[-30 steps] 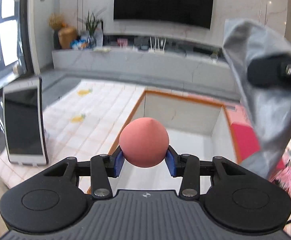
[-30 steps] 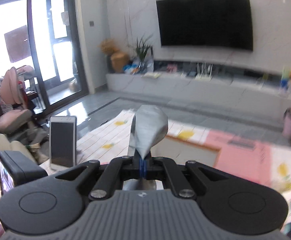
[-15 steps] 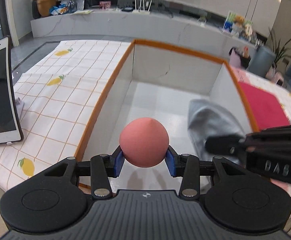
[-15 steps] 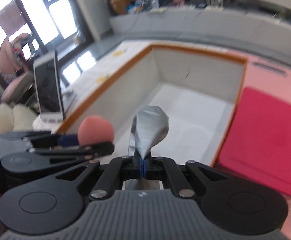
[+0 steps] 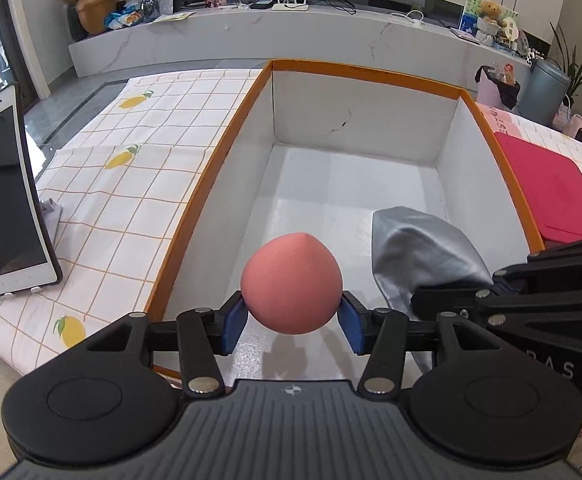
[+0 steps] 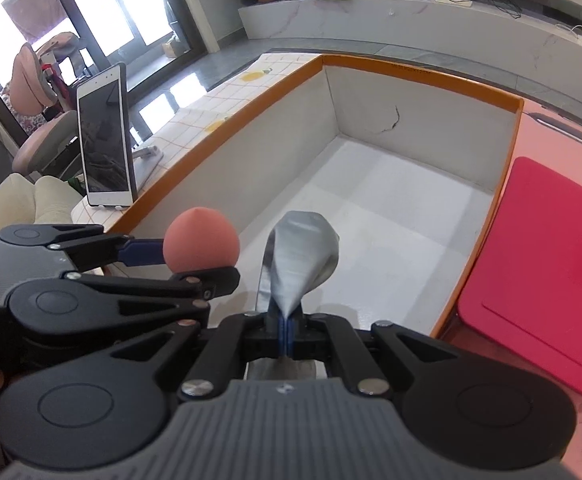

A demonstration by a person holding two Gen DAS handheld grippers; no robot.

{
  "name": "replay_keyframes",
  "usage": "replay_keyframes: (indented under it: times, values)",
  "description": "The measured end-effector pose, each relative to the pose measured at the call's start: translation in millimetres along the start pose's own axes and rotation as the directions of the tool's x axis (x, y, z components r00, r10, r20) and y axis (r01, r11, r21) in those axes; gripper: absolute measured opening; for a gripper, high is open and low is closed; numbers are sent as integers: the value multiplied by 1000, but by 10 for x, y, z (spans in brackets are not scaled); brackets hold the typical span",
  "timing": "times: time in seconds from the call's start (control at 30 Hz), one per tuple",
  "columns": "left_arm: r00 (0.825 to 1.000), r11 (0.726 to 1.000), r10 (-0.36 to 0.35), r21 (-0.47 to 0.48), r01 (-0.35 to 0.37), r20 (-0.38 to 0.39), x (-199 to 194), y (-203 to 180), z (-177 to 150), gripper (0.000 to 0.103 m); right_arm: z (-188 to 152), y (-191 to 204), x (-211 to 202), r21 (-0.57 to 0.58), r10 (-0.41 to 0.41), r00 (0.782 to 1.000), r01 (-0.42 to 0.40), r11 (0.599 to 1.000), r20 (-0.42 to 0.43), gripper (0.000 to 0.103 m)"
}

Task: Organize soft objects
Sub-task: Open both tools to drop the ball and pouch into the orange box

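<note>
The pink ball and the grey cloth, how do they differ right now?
The pink ball is round and smooth; the grey cloth is crumpled and shiny. The ball sits between the left gripper's opening jaws; the cloth is pinched in the shut right gripper. Both hang over the white box.

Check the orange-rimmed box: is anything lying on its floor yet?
Empty so far: the box floor shows bare white; the pink ball and grey cloth are held above it.

wrist views angled down, sharing box (image 5: 371, 76)

Black linkage fingers (image 5: 233, 322), blue pads, silver screws, ribbed grey housing
</note>
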State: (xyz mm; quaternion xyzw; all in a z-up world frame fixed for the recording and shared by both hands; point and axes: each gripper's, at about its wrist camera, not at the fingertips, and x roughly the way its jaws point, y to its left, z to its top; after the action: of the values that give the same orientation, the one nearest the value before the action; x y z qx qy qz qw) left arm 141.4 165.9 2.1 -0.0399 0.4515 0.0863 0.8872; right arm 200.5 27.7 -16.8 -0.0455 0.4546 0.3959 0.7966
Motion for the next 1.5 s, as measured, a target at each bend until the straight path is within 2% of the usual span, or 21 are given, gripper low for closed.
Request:
replay_keyframes:
  times: [0.07, 0.1, 0.17, 0.2, 0.33, 0.43, 0.5, 0.57, 0.73, 0.77, 0.8, 0.83, 0.87, 0.93, 1.03, 1.2, 1.37, 1.5]
  values:
    - [1000, 1000, 6, 8, -6, 1, -17, -10, -13, 64, 7, 15, -13, -5, -7, 1000, 7, 1000, 0, 0]
    - [1000, 1000, 13, 14, -13, 2, -28, -22, -19, 71, 8, 18, -13, -5, -10, 1000, 10, 1000, 1, 0]
    - [999, 999, 44, 14, -44, 1, -75, -27, -33, 72, 10, 20, -25, -9, -15, 1000, 15, 1000, 1, 0]
    - [999, 999, 48, 4, -48, 7, -114, -9, -30, 75, 14, 23, -26, -8, -18, 1000, 18, 1000, 0, 0]
    - [999, 999, -15, -44, 16, 28, -310, 114, -27, 86, 17, 58, -8, -12, -39, 999, 39, 999, -2, 0]
    - [997, 995, -39, -85, 45, 66, -431, 203, -21, 87, 23, 107, -9, -24, -88, 996, 88, 996, -1, 0]
    - [997, 994, -35, -100, 41, 63, -457, 249, -23, 87, 18, 150, -14, -39, -117, 993, 117, 992, 0, 4]
    - [999, 994, -35, -105, 39, 39, -447, 290, -29, 87, 22, 162, -22, -36, -113, 994, 113, 993, -2, 5]
    - [997, 993, -49, -105, 55, 53, -474, 323, -51, 87, 24, 212, -60, -55, -121, 993, 121, 991, 9, 10]
    - [997, 993, -48, -104, 54, 54, -476, 321, -48, 87, 25, 215, -66, -55, -117, 993, 117, 992, 12, 17]
    - [997, 993, -48, -104, 54, 55, -479, 325, -49, 86, 26, 211, -69, -52, -108, 994, 109, 993, 11, 37]
    - [997, 993, -48, -104, 54, 55, -476, 326, -48, 85, 32, 203, -74, -43, -102, 995, 103, 994, 14, 47]
    - [997, 993, -49, -104, 54, 55, -471, 325, -45, 84, 35, 191, -85, -36, -109, 994, 110, 993, 26, 54]
    - [997, 992, -49, -115, 55, 51, -469, 338, -46, 84, 39, 177, -98, -44, -114, 992, 116, 992, 44, 59]
    - [997, 989, -63, -133, 69, 50, -466, 373, -43, 84, 47, 151, -102, -25, -95, 995, 96, 995, 33, 61]
    - [996, 987, -73, -138, 80, 50, -498, 398, -45, 85, 33, 223, -129, -86, -126, 990, 132, 988, 66, 85]
    - [996, 987, -67, -144, 75, 57, -547, 395, -44, 85, 20, 322, -163, -134, -109, 991, 120, 984, 83, 98]
    - [994, 986, -76, -139, 86, 76, -585, 386, -42, 85, 14, 368, -194, -146, -137, 983, 154, 977, 122, 100]
